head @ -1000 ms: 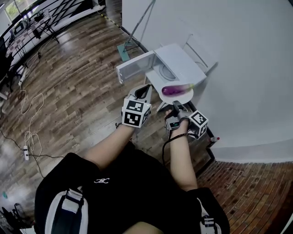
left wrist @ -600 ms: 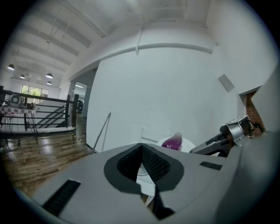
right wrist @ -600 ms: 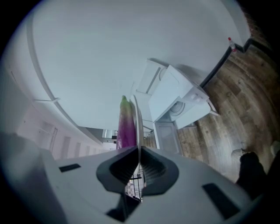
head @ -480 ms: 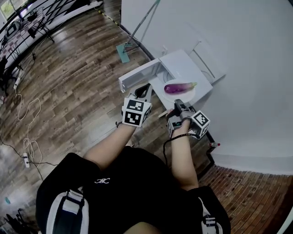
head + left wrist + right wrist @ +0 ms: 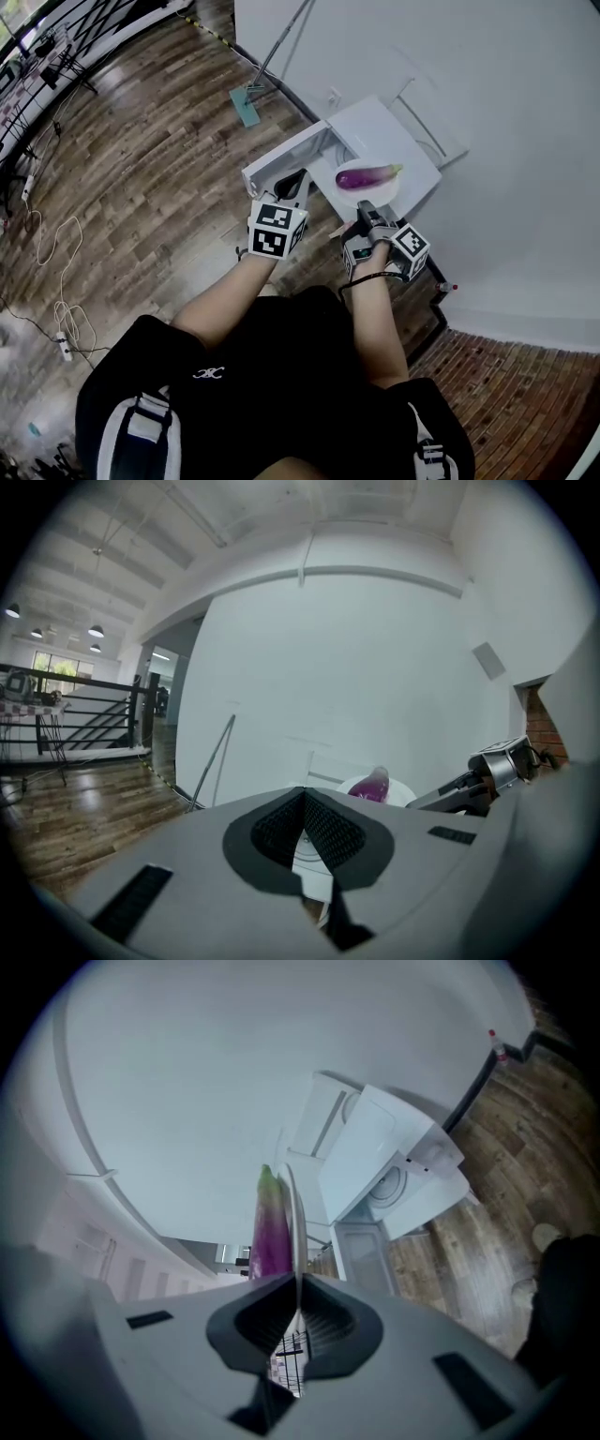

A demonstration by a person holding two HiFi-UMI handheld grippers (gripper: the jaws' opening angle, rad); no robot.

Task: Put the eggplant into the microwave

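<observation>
Left of centre in the head view, the microwave's door (image 5: 278, 161) stands open. Just below it the left gripper (image 5: 296, 186) is held, its jaws brought together with nothing between them. To its right, the eggplant (image 5: 366, 175) is carried on a white plate (image 5: 349, 194), whose near rim is clamped in the jaws of the right gripper (image 5: 365, 210). The eggplant is thus found just above the right jaws in the frame, and the right hand is judged the nearer. Its long axis is laid across the line of those jaws, nearly level in the frame, with the green stalk end pointed right and the fat purple end left. Behind it the white microwave (image 5: 394, 131) is seen, so a push up-frame is judged to be called for.
</observation>
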